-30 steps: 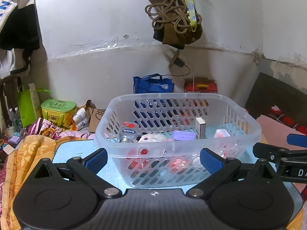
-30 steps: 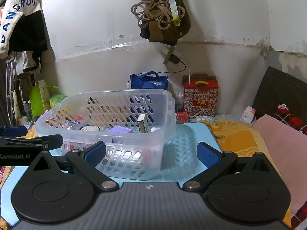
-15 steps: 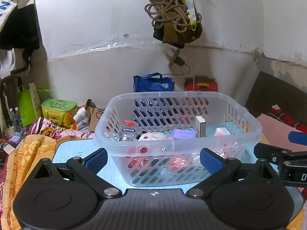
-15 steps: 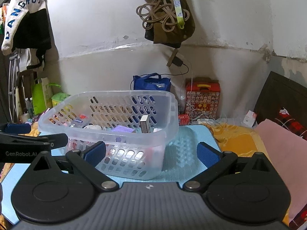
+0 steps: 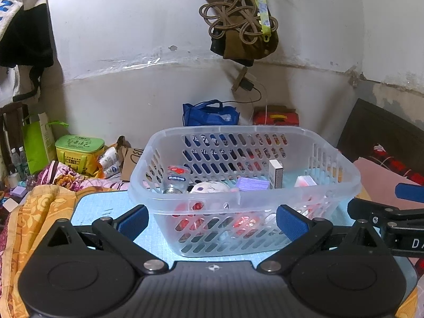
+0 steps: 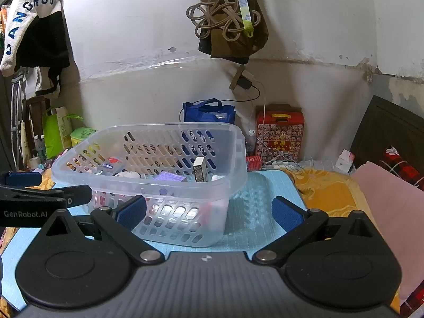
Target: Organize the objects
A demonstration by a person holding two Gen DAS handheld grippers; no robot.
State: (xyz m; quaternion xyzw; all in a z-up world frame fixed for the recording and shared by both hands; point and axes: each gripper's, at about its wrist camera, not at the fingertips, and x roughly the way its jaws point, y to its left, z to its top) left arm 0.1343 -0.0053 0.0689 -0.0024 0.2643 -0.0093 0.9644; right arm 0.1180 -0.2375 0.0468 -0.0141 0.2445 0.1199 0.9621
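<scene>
Translucent glossy plastic basket (image 5: 238, 198), smooth light-blue mat (image 6: 254, 212), matt black plastic claw (image 5: 212, 218) arms

Basket (image 5: 243, 198) contents only half readable: red items low inside blur behind the perforated near wall. Small bottle (image 5: 176, 180) label too small to read. Red box (image 5: 275, 118) at far wall mostly hidden behind basket rim in left view. Hanging garment (image 6: 31, 23) top left cut by frame edge, lettering partial. Right gripper (image 5: 384, 206) cut off at right edge in left view.
</scene>
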